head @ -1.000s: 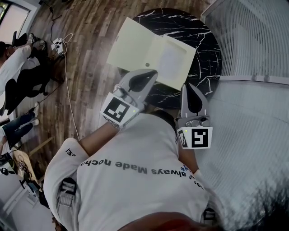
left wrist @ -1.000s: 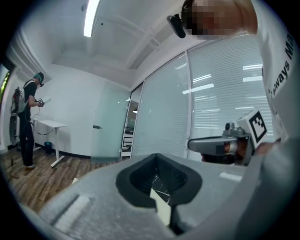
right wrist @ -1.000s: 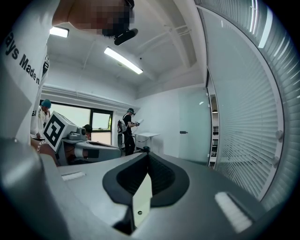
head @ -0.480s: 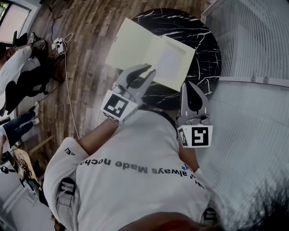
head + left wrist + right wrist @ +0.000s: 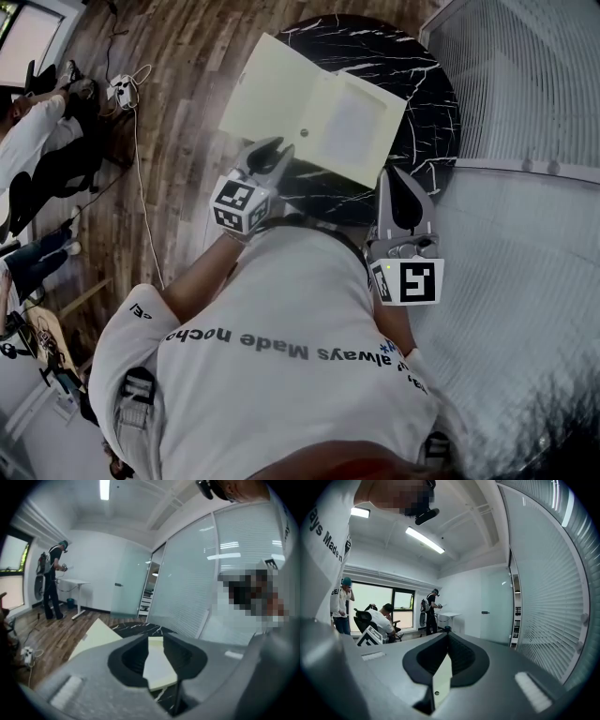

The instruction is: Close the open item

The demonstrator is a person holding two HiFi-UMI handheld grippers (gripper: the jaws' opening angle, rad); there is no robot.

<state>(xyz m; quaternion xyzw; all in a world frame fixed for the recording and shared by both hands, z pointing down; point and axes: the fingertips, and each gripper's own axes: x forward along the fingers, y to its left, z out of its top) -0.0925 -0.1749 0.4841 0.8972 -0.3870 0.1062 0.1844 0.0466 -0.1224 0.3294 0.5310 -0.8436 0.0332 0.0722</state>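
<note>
A pale yellow folder (image 5: 314, 108) lies open on the round black marble table (image 5: 427, 103), its left half hanging past the table's edge. My left gripper (image 5: 272, 150) sits low at the folder's near left edge. Its jaws have just been opening, and no pad presses on anything. In the left gripper view the folder (image 5: 157, 665) shows through the gap of the left gripper (image 5: 156, 639). My right gripper (image 5: 396, 172) is shut, just short of the folder's near right corner. In the right gripper view a pale strip shows behind the closed right gripper (image 5: 447, 633).
A glass wall with blinds (image 5: 525, 84) runs along the right of the table. On the wooden floor to the left lie a cable and a small white device (image 5: 122, 92). People stand and sit (image 5: 37, 141) further left. A white desk (image 5: 75, 581) stands at the back.
My left gripper has dropped lower toward the folder's near left edge, and its jaws have gone from shut to open. The right gripper and the folder have stayed put.
</note>
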